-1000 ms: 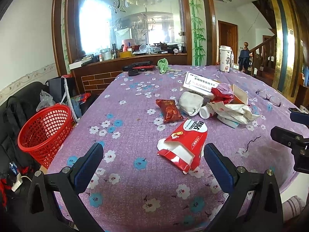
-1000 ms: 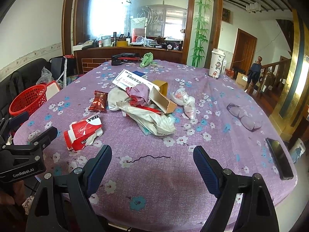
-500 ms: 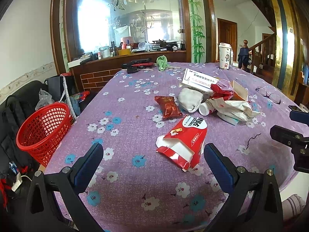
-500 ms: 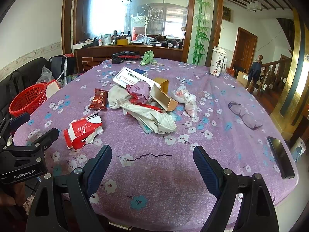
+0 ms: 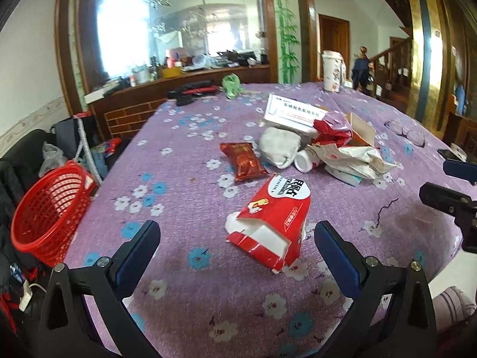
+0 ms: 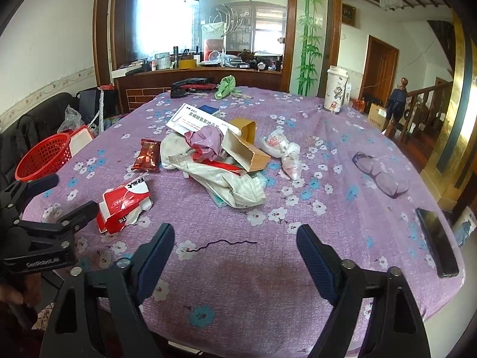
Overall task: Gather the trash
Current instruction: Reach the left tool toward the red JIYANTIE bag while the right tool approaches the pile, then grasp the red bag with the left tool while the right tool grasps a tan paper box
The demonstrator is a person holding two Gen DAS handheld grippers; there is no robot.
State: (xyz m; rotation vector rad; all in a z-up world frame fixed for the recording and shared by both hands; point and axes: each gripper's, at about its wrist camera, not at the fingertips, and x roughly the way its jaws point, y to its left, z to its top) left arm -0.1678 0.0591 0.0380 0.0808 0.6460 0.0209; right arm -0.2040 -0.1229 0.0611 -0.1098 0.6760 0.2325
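I have the left claw (image 5: 235, 244) spread wide and empty, low in its frame and tilted down at the torn red-and-white paper packet (image 5: 272, 220), which lies flat just above the blue pads, because it is the nearest piece of litter. The right claw (image 6: 235, 249) is closing slightly with nothing between its jaws; only a thin dark thread (image 6: 228, 243) on the purple flowered table (image 6: 342, 238) sits there. The rest of the trash, a crumpled white plastic bag (image 6: 229, 183), brown cardboard box (image 6: 246, 149) and dark red snack wrapper (image 6: 147, 158), is heaped at frame centre. The red plastic mesh basket (image 5: 49, 211) waits off the table's edge at left, I judge as the drop point.
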